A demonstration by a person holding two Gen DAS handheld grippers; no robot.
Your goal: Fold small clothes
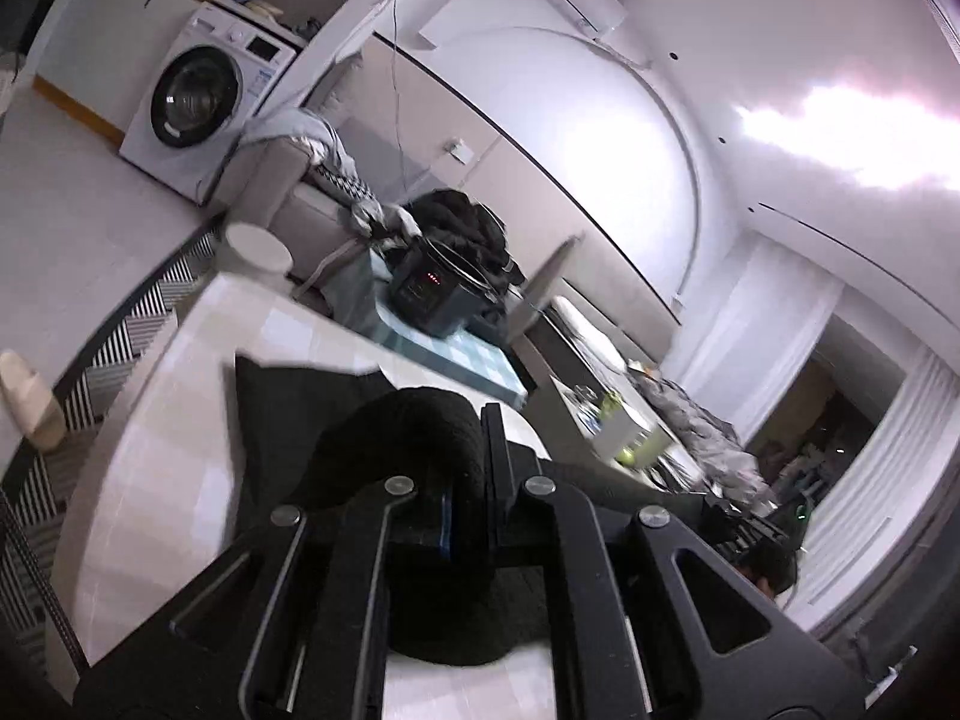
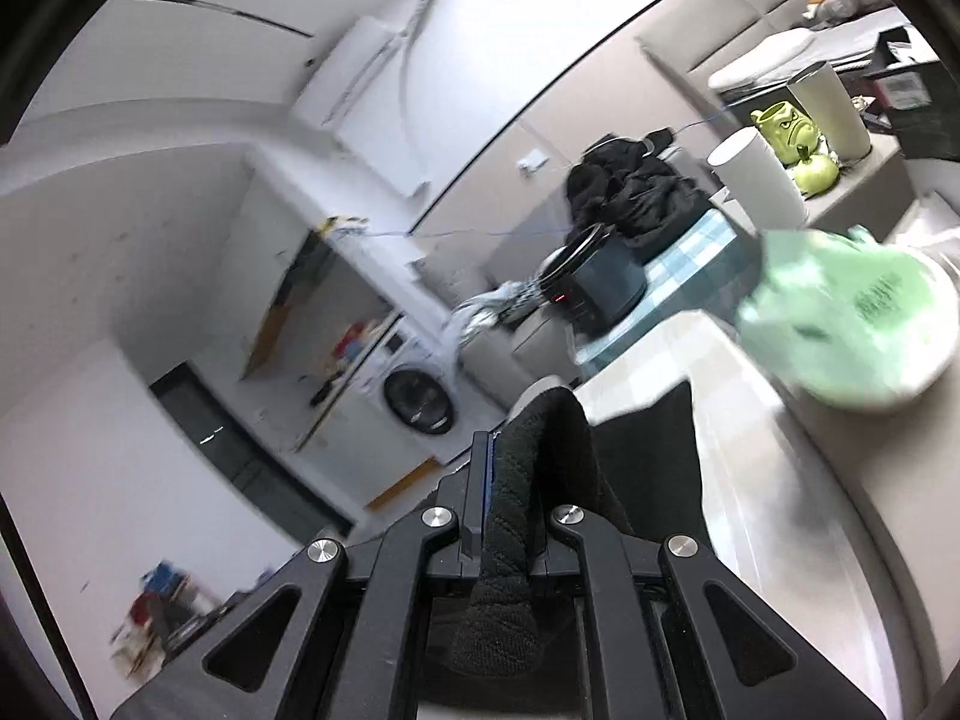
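The white table (image 1: 180, 420) lies under both tongs. The black garment (image 1: 414, 426) is lifted off it, pinched in the closed left gripper (image 1: 474, 450) and closed right gripper (image 2: 510, 480). Right of the latter, a green bag (image 2: 852, 324) carries blurred, unreadable print.

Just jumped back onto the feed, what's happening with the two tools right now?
Both are clamped on the same black garment. The left tool pinches a rolled edge of it, and the right tool grips another bunched part, so the fabric is lifted while the rest drapes onto the white table. The fold is not finished. A green bag lies farther along the table, and both views are motion-blurred.
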